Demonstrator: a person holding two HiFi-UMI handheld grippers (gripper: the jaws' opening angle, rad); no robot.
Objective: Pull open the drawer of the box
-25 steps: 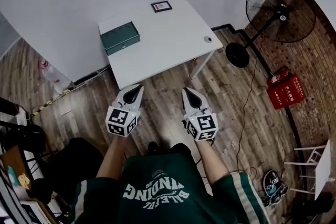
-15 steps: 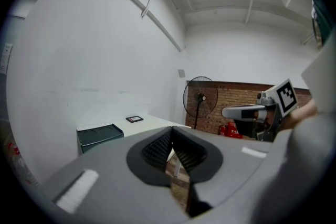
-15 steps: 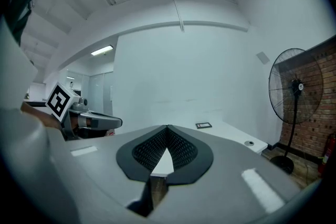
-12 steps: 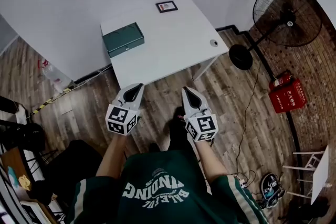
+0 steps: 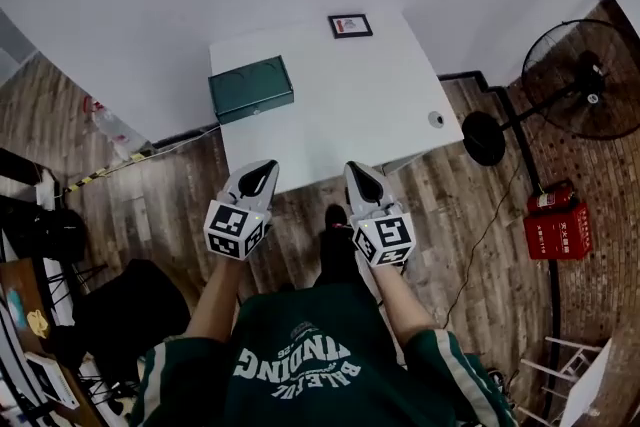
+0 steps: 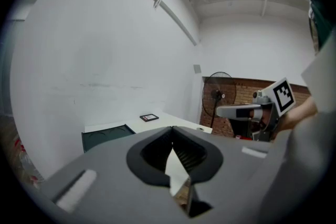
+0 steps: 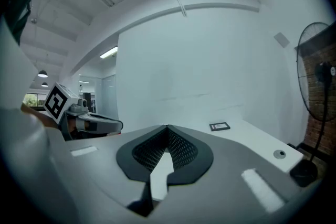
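We hold the left hand-held gripper (image 5: 264, 169) and the right hand-held gripper (image 5: 355, 171) side by side at the near edge of the white desk (image 5: 350, 110), both with jaws pressed together and empty. The green box (image 5: 251, 88) sits toward the desk's far left, well apart, ahead of the left hand-held gripper

A white table (image 5: 340, 115) stands against the wall on a wood-plank floor (image 5: 150, 205). It bears a small black-framed card (image 5: 350, 25) at its far edge and a little round grey disc (image 5: 436, 119) near its right edge, the two well apart. To the right stands a black fan (image 5: 588, 75) on a round base (image 5: 484, 137) — nearer, a red case (image 5: 558, 227) lies on the floor.
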